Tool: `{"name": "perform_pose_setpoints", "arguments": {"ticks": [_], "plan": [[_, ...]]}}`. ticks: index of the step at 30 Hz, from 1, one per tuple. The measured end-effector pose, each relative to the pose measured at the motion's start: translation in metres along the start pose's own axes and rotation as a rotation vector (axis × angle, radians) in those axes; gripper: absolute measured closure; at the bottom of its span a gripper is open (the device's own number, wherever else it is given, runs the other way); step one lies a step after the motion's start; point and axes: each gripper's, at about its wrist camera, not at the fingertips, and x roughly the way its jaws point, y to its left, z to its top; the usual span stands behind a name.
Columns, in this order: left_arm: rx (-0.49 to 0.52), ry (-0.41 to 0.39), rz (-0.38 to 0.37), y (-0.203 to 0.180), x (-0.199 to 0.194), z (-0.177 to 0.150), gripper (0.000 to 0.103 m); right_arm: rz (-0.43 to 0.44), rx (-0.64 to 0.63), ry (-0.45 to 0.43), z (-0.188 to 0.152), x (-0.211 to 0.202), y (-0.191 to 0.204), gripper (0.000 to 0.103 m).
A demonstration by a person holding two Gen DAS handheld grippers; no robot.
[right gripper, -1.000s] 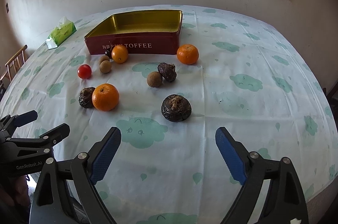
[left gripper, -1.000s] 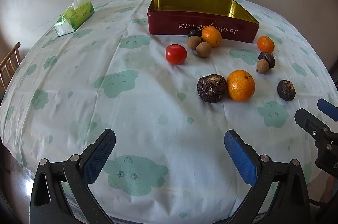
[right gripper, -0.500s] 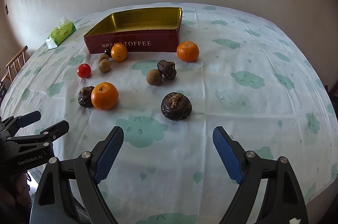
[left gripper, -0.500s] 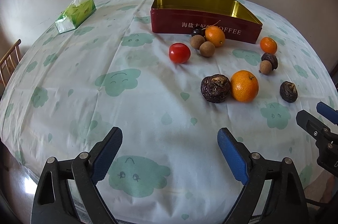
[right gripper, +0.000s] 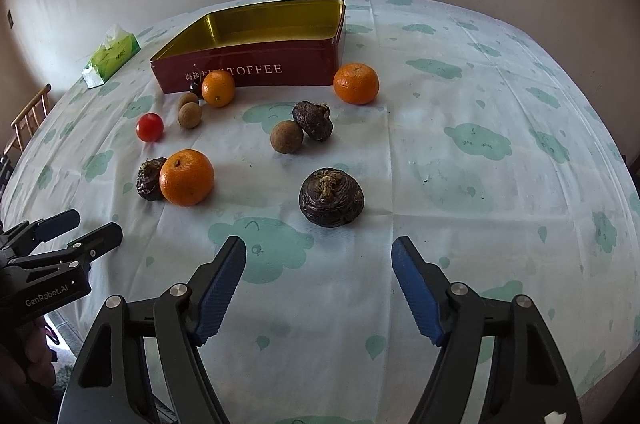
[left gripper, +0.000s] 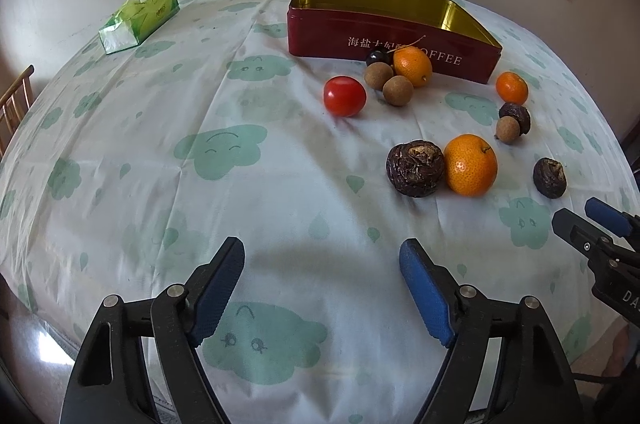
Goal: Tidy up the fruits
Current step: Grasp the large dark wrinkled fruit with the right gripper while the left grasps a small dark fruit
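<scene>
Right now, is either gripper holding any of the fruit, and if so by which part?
Nothing is held. The left gripper and right gripper are closing over bare tablecloth, with nothing between their jaws.

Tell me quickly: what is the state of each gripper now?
Left gripper: open, fingers closing, nothing between them.
Right gripper: open, fingers closing, nothing between them.

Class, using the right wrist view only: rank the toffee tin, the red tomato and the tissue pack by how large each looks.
1. toffee tin
2. tissue pack, though it sits farther away
3. red tomato
</scene>
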Motion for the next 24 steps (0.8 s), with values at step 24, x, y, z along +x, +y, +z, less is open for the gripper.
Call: {"name": "perform_pose_setpoints", "arguments": {"ticks": [24], "plan": [[0.139, -0.037, -0.068, -0.03, 0.016, 0.014, 0.03, -0.015, -0.05, 0.002, 0.021, 0.033, -0.004, 0.065]]}}
